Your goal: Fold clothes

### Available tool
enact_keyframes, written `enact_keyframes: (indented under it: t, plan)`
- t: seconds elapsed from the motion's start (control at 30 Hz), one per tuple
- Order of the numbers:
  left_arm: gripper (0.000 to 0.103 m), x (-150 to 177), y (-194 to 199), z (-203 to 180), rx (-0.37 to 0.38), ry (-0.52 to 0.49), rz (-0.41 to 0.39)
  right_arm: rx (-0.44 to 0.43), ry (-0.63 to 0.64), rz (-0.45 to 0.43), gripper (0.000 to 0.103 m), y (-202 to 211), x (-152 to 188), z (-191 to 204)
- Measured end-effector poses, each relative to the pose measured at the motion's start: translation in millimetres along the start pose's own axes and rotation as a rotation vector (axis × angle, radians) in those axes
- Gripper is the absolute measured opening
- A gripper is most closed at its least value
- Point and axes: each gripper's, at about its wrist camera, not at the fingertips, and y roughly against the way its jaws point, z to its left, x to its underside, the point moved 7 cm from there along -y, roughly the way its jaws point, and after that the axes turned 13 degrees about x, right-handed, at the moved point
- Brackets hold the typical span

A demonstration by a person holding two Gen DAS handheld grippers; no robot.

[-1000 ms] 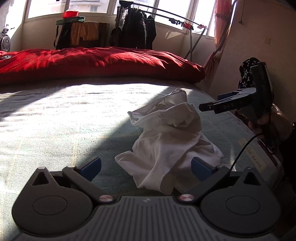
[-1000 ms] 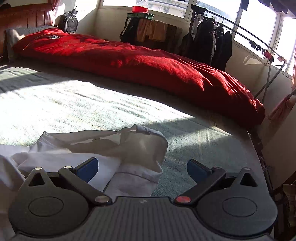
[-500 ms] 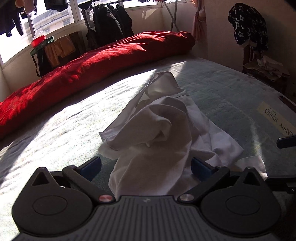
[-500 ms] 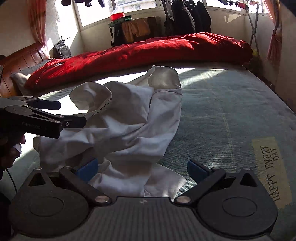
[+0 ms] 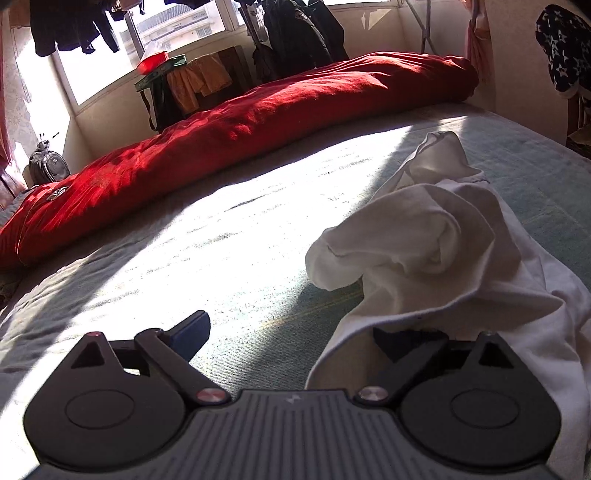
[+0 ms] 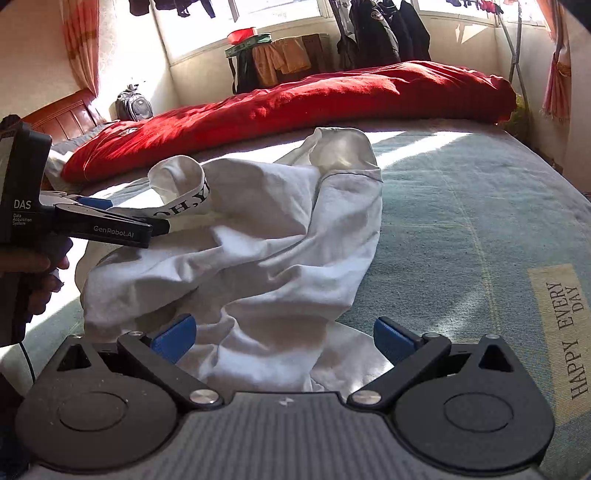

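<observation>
White garment [image 6: 258, 258]: crumpled cotton shirt heaped on the bed, lying between and just ahead of both tools; black lettering shows on a curled band at its left side in the right wrist view.
Right gripper [image 6: 284, 338]: jaws spread wide, nothing clamped; its blue fingertips [image 6: 175, 338] stand on either side of the garment's near hem, the left pad against the cloth and the right pad over bare bedcover.
Left gripper [image 5: 295, 334]: jaws parted, gripping nothing; in its own view the left blue pad [image 5: 192, 330] sits over bare bedcover, while the right pad lies in shadow under a fold of the garment [image 5: 443, 258].
Left gripper, seen from the right wrist [image 6: 136, 218]: comes in from the left edge, held in the person's hand [image 6: 40, 273]; its dark fingers reach the lettered band, and whether they touch it cannot be told.
Bedcover [image 6: 480, 206]: pale blue-green woven cloth, half in strong sun, half in shade; a cream patch [image 6: 565, 332] printed "HAPPY EVERY DAY" lies to the right of the garment, apart from it.
Red quilt [image 5: 221, 140]: long rolled bundle lying across the far side of the bed, well apart from the garment.
Backpack [image 6: 133, 106]: grey, standing beyond the quilt's left end, near the wooden headboard [image 6: 62, 118].
Window wall: dark jackets [image 6: 384, 31] hang on a rail; orange cloths [image 6: 284, 59] are draped below a red basin [image 6: 242, 35].
</observation>
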Motion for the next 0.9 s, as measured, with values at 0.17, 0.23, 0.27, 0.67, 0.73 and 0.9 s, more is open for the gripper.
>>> enact_keyframes:
  t: [0.17, 0.23, 0.27, 0.67, 0.73, 0.9]
  plan:
    - [0.039, 9, -4, 27, 0.033, 0.102, -0.010, -0.059, 0.107, 0.033, 0.103, -24, 7, 38]
    - [0.036, 14, -4, 32, 0.059, 0.110, -0.015, -0.061, 0.131, 0.058, 0.103, -35, 13, 47]
    - [0.035, 17, -3, 33, 0.069, 0.103, -0.017, -0.054, 0.139, 0.066, 0.103, -40, 16, 49]
    - [0.012, 14, 9, 71, 0.055, 0.132, -0.079, 0.066, 0.246, 0.070, 0.103, -58, 30, 55]
    - [0.012, 12, 11, 80, 0.051, 0.147, -0.090, 0.078, 0.255, 0.072, 0.103, -58, 31, 56]
    - [0.010, 10, 12, 110, 0.023, 0.185, -0.103, 0.086, 0.230, 0.047, 0.103, -49, 22, 55]
